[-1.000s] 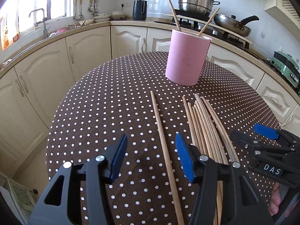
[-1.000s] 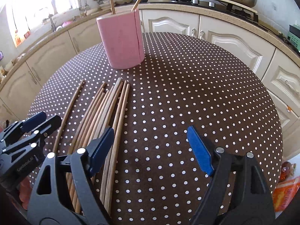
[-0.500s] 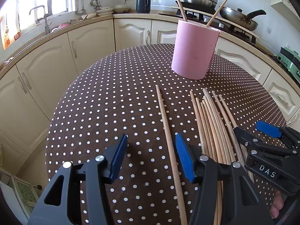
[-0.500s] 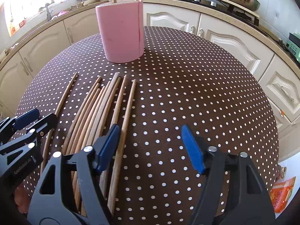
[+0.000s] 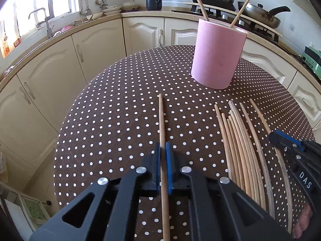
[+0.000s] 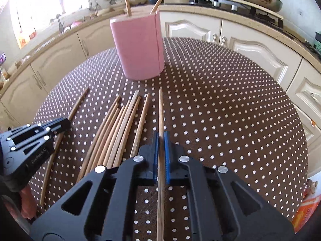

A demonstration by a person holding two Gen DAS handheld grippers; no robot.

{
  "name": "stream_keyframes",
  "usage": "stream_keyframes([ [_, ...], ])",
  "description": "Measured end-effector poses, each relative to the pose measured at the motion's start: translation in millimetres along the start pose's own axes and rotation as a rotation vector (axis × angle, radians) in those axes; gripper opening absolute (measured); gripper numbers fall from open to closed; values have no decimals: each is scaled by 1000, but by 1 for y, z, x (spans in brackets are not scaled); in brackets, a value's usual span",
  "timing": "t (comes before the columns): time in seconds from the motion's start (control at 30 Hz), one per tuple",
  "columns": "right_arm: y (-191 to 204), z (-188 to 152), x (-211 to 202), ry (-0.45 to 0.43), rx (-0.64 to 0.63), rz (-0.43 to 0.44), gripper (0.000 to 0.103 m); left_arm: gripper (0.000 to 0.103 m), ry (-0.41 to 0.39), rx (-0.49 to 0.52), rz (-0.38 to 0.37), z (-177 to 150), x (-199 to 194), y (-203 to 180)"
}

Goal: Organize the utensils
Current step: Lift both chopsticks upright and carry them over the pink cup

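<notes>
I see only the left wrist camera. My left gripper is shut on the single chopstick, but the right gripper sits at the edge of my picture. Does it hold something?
Observer: Yes. The right gripper is shut on one chopstick, on the right side of the pile.
Operator: Where does that chopstick point?
Observer: Toward the pink holder, whose side there shows a vertical seam.
Operator: Is anything to the right of that gripper?
Observer: Only an orange packet, past the edge of the table.
</notes>
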State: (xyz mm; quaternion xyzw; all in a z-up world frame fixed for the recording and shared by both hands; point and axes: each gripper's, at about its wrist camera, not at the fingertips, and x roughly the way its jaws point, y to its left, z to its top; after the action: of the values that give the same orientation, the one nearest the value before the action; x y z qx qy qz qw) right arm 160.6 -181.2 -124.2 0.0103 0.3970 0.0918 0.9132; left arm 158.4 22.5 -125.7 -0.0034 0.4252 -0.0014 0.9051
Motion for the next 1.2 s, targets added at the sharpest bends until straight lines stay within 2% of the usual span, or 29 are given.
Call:
stream_keyframes([
  [0.33,-18,12,-24,-148,87,59,6,6,-96,-58,-67,12,-16,10],
  [0.73,-30,36,-66,-350,159,92,6,6,-288,-93,-125,42,-55,9],
  [1.2,-21,58,-98,-455,123,117,6,6,-437,-83,-194,67,-89,1],
])
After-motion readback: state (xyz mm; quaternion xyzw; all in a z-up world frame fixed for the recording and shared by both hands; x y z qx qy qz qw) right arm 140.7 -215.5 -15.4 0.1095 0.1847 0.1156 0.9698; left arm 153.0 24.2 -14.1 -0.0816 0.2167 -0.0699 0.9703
